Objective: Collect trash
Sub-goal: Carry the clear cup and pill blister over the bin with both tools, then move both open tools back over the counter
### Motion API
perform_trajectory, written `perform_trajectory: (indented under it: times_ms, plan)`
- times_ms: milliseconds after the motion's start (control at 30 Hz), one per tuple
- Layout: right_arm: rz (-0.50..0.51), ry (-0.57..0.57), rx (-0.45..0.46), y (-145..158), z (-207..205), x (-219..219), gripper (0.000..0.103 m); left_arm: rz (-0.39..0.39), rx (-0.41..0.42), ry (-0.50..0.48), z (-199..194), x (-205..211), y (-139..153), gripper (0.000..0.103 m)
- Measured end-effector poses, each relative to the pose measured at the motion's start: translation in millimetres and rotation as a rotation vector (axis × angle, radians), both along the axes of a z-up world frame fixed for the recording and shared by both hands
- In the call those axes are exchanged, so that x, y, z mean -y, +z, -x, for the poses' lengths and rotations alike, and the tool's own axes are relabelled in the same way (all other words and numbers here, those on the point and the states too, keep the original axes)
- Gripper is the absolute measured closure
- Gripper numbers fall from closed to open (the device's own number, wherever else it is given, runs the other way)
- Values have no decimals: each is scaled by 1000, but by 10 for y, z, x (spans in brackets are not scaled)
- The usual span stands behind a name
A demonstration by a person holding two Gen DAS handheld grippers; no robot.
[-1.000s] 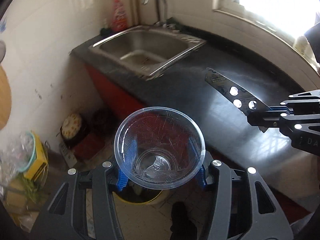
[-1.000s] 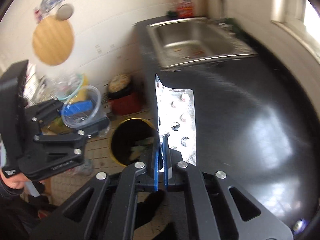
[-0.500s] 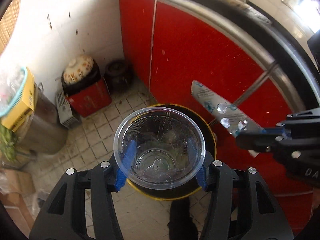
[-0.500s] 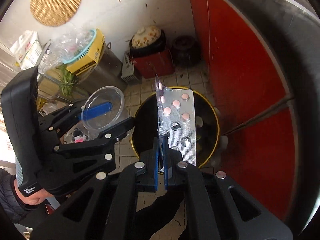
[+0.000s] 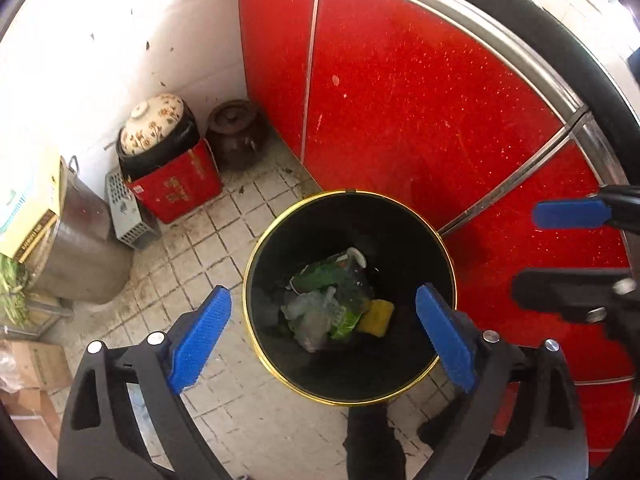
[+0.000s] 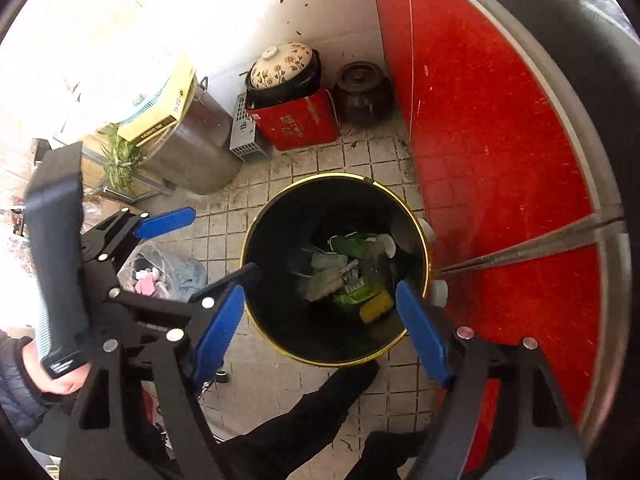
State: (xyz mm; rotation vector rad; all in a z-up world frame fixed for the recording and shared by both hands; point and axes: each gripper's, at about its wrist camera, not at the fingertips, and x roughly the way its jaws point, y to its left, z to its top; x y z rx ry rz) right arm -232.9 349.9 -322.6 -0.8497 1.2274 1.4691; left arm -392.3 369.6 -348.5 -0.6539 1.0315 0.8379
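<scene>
— What are your fingers doing?

— Your left gripper and right gripper are both opening wide, nothing between the blue fingers.

— And the trash?

— The trash is lying at the bottom of the black bin, which is standing on the tiled floor beside the red cabinet.

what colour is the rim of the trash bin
Gold, a thin ring around the black trash bin; the left wrist view shows it best.
</scene>
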Motion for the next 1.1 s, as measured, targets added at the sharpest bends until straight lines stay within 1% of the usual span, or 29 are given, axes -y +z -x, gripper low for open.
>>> perform_trajectory:
  times_ms: [33,133,200,233,300,333,400,467,500,567,600,633,700,733,767,800,900,1000,1033,1100]
  plan:
    - [-7,-3,0,69,-17,26,27,-4,1,-5,3,15,42,12]
    - [-48,-28,-13,432,-110,190,27,-47,-7,-29,-27,112,313,12]
    - [-83,-62,-15,793,-225,376,27,-79,-16,-55,-79,181,523,12]
    - [-104,-78,-22,935,-271,443,27,-102,-22,-84,-141,232,675,12]
    - [-157,-142,15,1353,-476,729,25,-154,-13,-148,-285,330,964,12]
    - [-175,-169,36,1498,-561,842,24,-182,1,-194,-421,422,1167,11]
    - [-219,-285,93,1880,-863,1232,19,-225,28,-274,-681,581,1479,10]
    - [-248,-399,129,2158,-1154,1637,19,-270,77,-384,-1049,795,1816,7]
    - [-256,-458,157,2281,-1287,1854,19,-287,113,-466,-1298,937,1990,7]
    - [-260,-582,226,2497,-1558,2353,19,-308,155,-585,-1702,1181,2213,7]
    - [-266,-658,254,2602,-1711,2658,19,-316,183,-668,-1984,1370,2341,7]
    - [-268,-702,266,2663,-1792,2837,19,-318,206,-729,-2184,1510,2429,7]
    - [-273,-841,313,2808,-2013,3420,19,-313,256,-853,-2565,1831,2570,7]
    - [-277,-890,328,2855,-2079,3631,19,-306,276,-931,-2794,2054,2653,7]
    - [-278,-958,344,2915,-2153,3930,19,-305,287,-986,-2958,2229,2715,7]
    - [-272,-1018,360,2956,-2210,4185,19,-301,304,-1060,-3151,2474,2775,7]
    - [-269,-1158,388,3007,-2303,4863,19,-270,335,-1218,-3479,3074,2833,7]
    - [-259,-1257,404,2998,-2314,5414,19,-240,340,-1325,-3663,3548,2856,7]
    - [-258,-1281,401,2984,-2314,5542,19,-229,342,-1363,-3713,3711,2840,7]
    - [-248,-1323,407,2952,-2320,5786,19,-220,339,-1410,-3758,3908,2772,7]
